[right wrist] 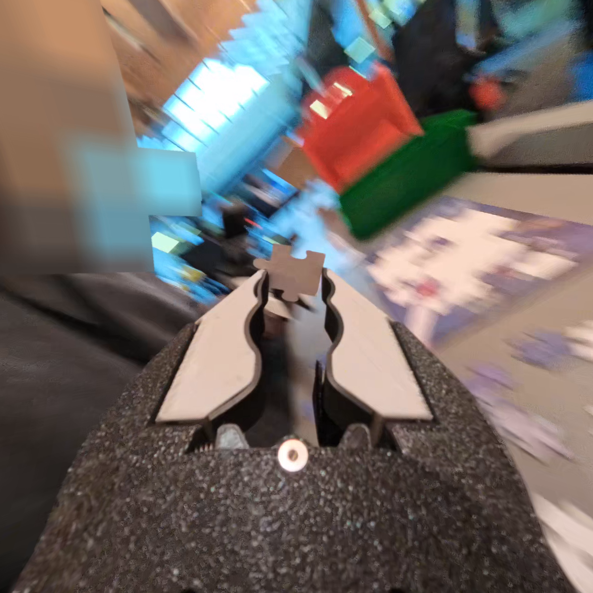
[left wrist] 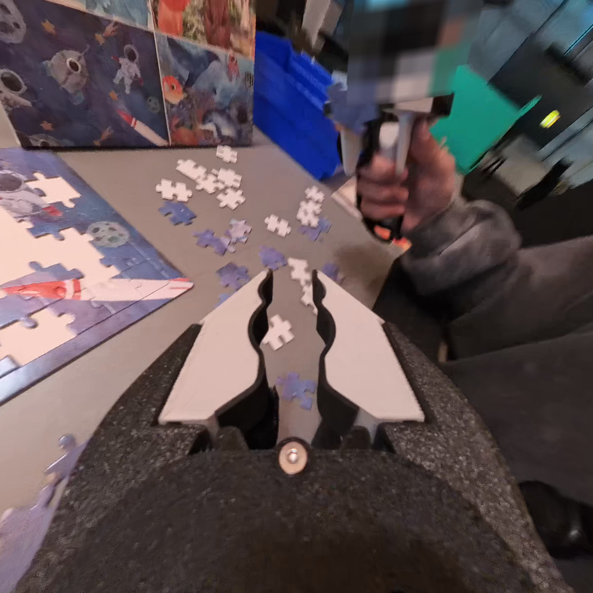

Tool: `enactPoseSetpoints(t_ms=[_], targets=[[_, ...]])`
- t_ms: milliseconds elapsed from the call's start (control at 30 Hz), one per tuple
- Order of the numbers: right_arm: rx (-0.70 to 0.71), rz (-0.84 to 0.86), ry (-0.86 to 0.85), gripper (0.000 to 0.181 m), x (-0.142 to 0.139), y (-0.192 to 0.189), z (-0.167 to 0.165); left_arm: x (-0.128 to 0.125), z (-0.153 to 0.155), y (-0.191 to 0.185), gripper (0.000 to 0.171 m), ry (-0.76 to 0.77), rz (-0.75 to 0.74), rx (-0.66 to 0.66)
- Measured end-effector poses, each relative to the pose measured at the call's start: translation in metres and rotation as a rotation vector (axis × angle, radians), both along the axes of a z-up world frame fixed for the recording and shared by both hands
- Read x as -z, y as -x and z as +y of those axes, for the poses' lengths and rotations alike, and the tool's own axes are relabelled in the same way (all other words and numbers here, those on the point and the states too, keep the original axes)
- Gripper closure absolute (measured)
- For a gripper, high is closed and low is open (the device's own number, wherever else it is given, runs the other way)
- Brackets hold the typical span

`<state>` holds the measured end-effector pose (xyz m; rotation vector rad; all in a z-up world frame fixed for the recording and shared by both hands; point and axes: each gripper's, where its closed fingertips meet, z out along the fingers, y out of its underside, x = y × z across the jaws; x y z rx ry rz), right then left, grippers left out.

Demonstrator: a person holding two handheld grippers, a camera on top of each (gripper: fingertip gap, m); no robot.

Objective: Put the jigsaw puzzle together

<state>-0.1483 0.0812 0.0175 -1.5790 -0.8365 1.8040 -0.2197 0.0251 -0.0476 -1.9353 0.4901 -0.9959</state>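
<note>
The partly assembled space puzzle (left wrist: pixel 64 282) lies in a dark frame on the grey table at the left, with white gaps. Loose white and blue pieces (left wrist: pixel 208 183) are scattered to its right. My left gripper (left wrist: pixel 292 272) is open and empty, low over the loose pieces; a white piece (left wrist: pixel 277 332) and a blue piece (left wrist: pixel 296 388) show between its fingers. My right gripper (right wrist: pixel 293 274) is shut on a puzzle piece (right wrist: pixel 296 268), held raised off the table with its grey back towards the camera. The puzzle (right wrist: pixel 465 272) is a blur at the right.
The puzzle box (left wrist: pixel 96 80) stands at the back left, with blue bins (left wrist: pixel 288 112) beside it. A person's hand (left wrist: pixel 417 186) and dark sleeve (left wrist: pixel 481 272) holding the right gripper fill the right side. Red (right wrist: pixel 359 128) and green (right wrist: pixel 401 179) bins are blurred behind. The grippers' ends are close to 12 cm from one another.
</note>
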Motion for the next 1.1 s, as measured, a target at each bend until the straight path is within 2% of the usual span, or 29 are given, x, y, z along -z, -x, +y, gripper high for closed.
enactPoseSetpoints(t_ms=[67, 100, 200, 300, 400, 533, 600, 700, 867, 1000, 1033, 1067, 1100], targets=[[-0.094, 0.304, 0.142, 0.149, -0.033, -0.004, -0.008, -0.017, 0.003, 0.0, 0.145, -0.058, -0.044, -0.016], [-0.125, 0.381, 0.182, 0.149, -0.039, -0.003, -0.011, -0.024, 0.003, 0.0, 0.144, -0.098, -0.044, -0.02], [-0.253, 0.541, 0.32, 0.149, -0.047, 0.007, -0.023, -0.051, -0.004, -0.007, 0.143, -0.211, -0.076, 0.0], [-0.313, 0.615, 0.37, 0.148, -0.048, 0.019, -0.031, -0.076, -0.018, -0.022, 0.142, -0.207, -0.205, 0.072], [-0.33, 0.645, 0.361, 0.148, -0.047, 0.032, -0.038, -0.09, -0.023, -0.033, 0.142, -0.05, -0.418, 0.134], [-0.342, 0.689, 0.318, 0.149, -0.05, 0.043, -0.049, -0.108, -0.023, -0.028, 0.142, 0.234, -0.849, 0.243], [-0.33, 0.712, 0.301, 0.148, -0.051, 0.046, -0.051, -0.11, -0.02, -0.022, 0.142, 0.302, -0.974, 0.26], [-0.311, 0.684, 0.267, 0.149, -0.046, 0.053, -0.055, -0.107, -0.017, -0.019, 0.142, 0.345, -1.035, 0.258], [-0.299, 0.587, 0.207, 0.149, -0.038, 0.066, -0.064, -0.097, -0.014, -0.02, 0.143, 0.391, -1.039, 0.234], [-0.286, 0.549, 0.189, 0.149, -0.032, 0.069, -0.064, -0.099, -0.015, -0.014, 0.158, 0.402, -1.098, 0.253], [-0.291, 0.55, 0.178, 0.161, -0.031, 0.067, -0.066, -0.099, -0.014, -0.011, 0.171, 0.406, -1.113, 0.249], [-0.293, 0.557, 0.17, 0.178, -0.032, 0.065, -0.066, -0.096, -0.013, -0.008, 0.171, 0.414, -1.113, 0.236], [-0.271, 0.528, 0.158, 0.179, -0.028, 0.066, -0.065, -0.093, -0.013, -0.006, 0.171, 0.414, -1.106, 0.231]])
